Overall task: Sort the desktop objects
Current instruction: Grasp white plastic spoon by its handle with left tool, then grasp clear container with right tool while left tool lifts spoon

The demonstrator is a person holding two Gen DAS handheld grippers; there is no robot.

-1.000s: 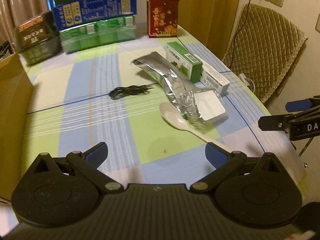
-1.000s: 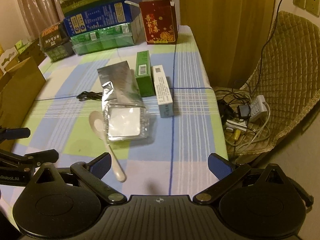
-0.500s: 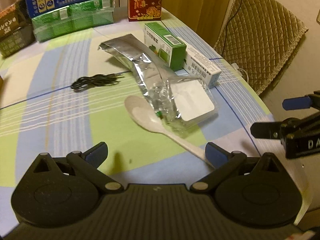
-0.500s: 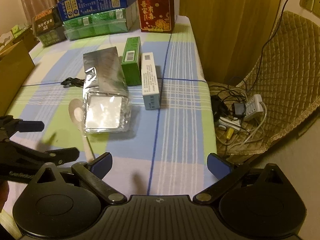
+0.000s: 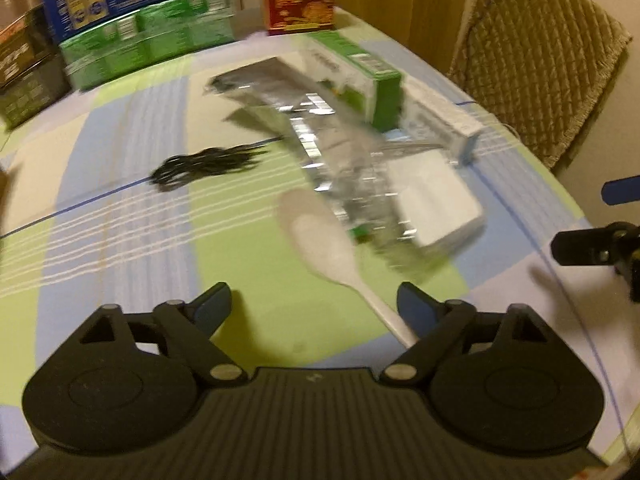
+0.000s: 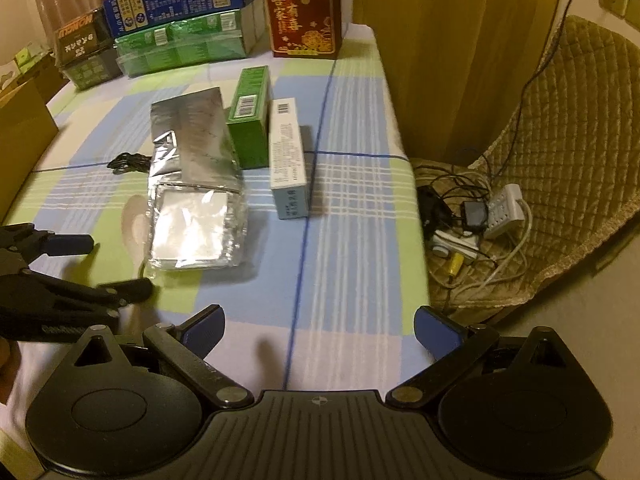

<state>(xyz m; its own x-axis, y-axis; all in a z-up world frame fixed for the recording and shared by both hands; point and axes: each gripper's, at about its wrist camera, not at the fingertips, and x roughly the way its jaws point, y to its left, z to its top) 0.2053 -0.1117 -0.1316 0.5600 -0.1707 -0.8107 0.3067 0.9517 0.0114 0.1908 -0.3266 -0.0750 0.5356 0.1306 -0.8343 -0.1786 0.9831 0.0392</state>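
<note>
Plastic spoon (image 5: 320,236), foil pouch (image 6: 192,184), both boxes probably unsorted mid-frame; left gripper (image 5: 314,304) closing on nothing, right gripper (image 6: 320,326) spread apart.

We see tablecloth (image 6: 352,208): woven cloth, matt, checked. Foil bag (image 6: 192,148): crinkled metallic film, glossy, catches light. Spoon (image 5: 320,236): smooth pale plastic, dull sheen. Green box (image 6: 249,120) and white box (image 6: 288,156): printed card, slight satin. Red carton (image 6: 304,12): card, semi-gloss. Cable (image 5: 204,162): black, matt. Chair cover (image 6: 568,128): quilted fabric, rough. We note grippers' bodies: matt black plastic, ribbed; blue pads (image 6: 436,330) smooth.
</note>
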